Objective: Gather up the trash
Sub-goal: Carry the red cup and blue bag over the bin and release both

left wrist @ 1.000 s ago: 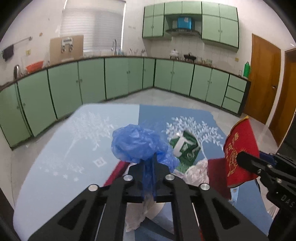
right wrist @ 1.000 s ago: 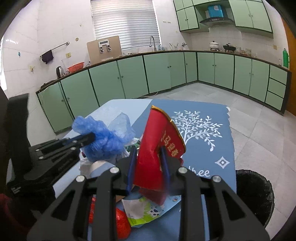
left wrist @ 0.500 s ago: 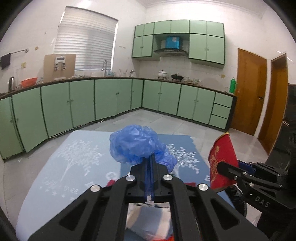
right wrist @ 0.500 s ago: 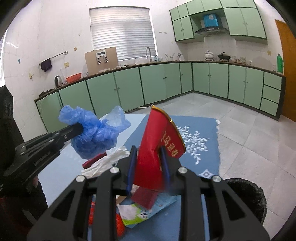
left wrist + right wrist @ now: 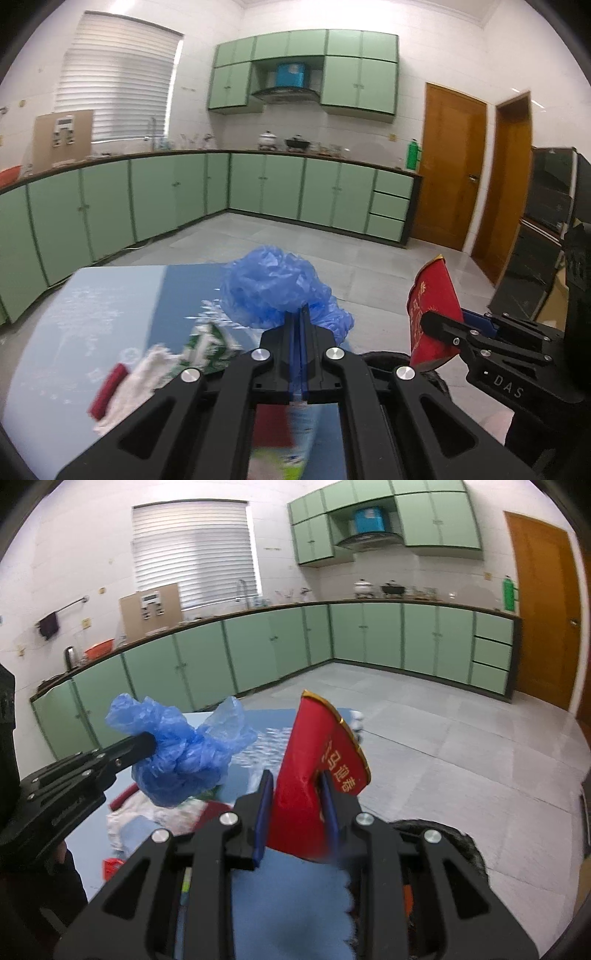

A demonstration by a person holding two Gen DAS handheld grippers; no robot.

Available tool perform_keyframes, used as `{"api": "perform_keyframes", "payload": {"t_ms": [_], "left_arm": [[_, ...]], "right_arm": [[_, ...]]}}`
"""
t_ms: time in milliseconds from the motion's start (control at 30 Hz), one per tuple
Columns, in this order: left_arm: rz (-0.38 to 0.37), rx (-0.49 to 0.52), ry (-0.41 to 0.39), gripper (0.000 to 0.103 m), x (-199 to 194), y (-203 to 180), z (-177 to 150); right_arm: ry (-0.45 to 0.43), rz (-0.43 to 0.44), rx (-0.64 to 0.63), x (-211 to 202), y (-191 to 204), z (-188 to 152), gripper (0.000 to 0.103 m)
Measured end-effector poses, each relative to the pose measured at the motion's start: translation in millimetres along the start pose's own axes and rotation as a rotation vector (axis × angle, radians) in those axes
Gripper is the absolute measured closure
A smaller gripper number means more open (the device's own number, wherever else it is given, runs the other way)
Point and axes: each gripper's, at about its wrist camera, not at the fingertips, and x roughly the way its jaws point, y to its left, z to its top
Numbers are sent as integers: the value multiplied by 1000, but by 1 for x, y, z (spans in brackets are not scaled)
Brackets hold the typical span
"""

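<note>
Kitchen with green cabinets (image 5: 155,199) along the walls, wooden door (image 5: 452,166) at right. Blue tablecloth (image 5: 92,306) covers the table, with a blurred litter pile on it: white tissue (image 5: 136,384), a dark red scrap (image 5: 107,387), a green-and-white wrapper (image 5: 207,350). Black trash bin (image 5: 443,842) sits on the floor just past the table's right edge, mostly hidden behind the right tool. Left gripper (image 5: 302,317) clenched tight on a crumpled blue plastic bag (image 5: 273,288), held up above the table. Right gripper (image 5: 295,790) clamped on a red packet (image 5: 314,764) with gold lettering, standing upright between the pads, above the table edge near the bin.
</note>
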Motion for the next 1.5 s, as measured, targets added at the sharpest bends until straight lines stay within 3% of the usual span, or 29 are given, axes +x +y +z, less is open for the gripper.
{"api": "perform_keyframes", "payload": {"t_ms": [467, 833, 967, 1000, 1033, 1067, 1133, 1300, 1500], "left_arm": [[-173, 73, 115, 101, 84, -98, -12], [-242, 96, 249, 101, 158, -146, -31], [-255, 110, 293, 99, 175, -156, -36], [-260, 104, 301, 98, 177, -157, -37], [-268, 94, 308, 93, 179, -156, -37], [-282, 83, 320, 78, 181, -155, -37], [-286, 76, 312, 62, 179, -153, -36], [-271, 63, 294, 50, 167, -145, -30], [-188, 66, 217, 34, 132, -116, -16]], "right_arm": [[78, -207, 129, 9, -120, -39, 78], [162, -276, 203, 43, -179, -67, 78], [200, -293, 218, 60, -189, -71, 74], [214, -299, 226, 65, -193, -73, 68], [225, -302, 239, 68, -196, -76, 64], [228, -307, 249, 68, -199, -76, 59], [228, -323, 264, 68, -204, -79, 54], [208, -365, 279, 62, -204, -79, 19], [169, -365, 282, 47, -187, -66, 13]]}}
